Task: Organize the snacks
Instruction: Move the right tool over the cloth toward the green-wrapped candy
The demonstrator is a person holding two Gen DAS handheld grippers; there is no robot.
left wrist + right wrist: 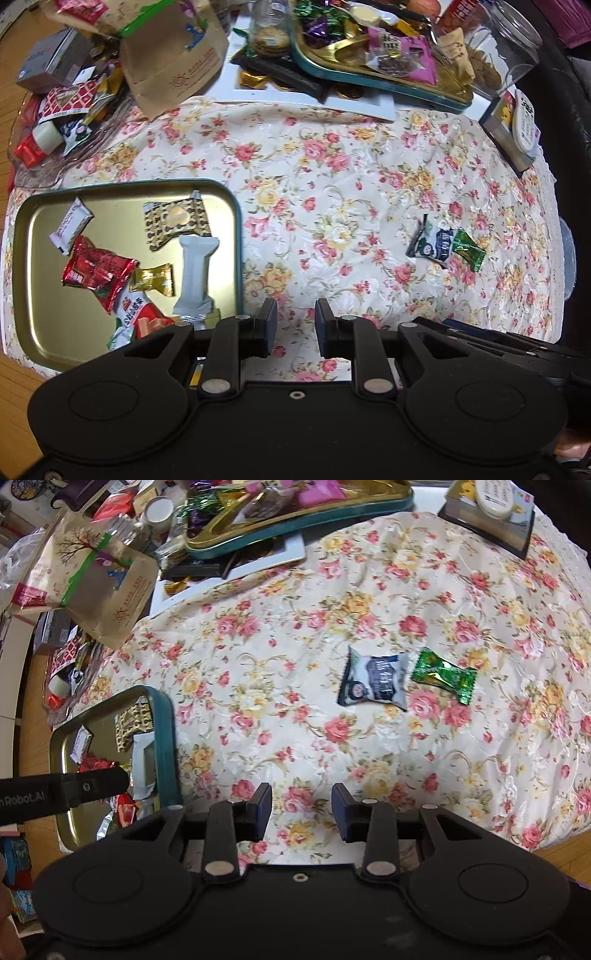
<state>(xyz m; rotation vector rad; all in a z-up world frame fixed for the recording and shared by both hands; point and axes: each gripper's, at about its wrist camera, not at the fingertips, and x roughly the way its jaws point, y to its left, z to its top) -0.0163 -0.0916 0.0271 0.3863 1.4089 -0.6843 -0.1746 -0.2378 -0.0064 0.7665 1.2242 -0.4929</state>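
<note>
Hovered with fingers (266, 325) parted and empty: left gripper (295, 326) just beside the near right corner of the gold tin tray (55, 332), over the floral table (332, 177). Likewise parted, holding nothing: right gripper (301, 810), fingers (263, 808) low over the cloth, well to the right of that tray (166, 746). Pointed forward along the table, both level, neither touching any snack.

Lay in the tray: white bar wrapper (195, 273), red packet (98, 271), gold candy (153, 280), gold-patterned biscuit pack (177, 221), small white packet (70, 225), red-and-white packet (135, 317) at the near edge. Reached across the tray's near end in the right view: the left gripper's black arm (74, 788).

Rested loose on the cloth, far right of the tray, with open cloth between: dark blue-and-white snack packet (373, 679) and green candy (443, 674), just beside each other, edges nearly touching.

Crowded beyond the tray at the table's far edge: brown paper bag (177, 62), second tin tray (369, 77) heaped with sweets, clear jar (506, 44), glass dish (48, 158) with wrappers.
</note>
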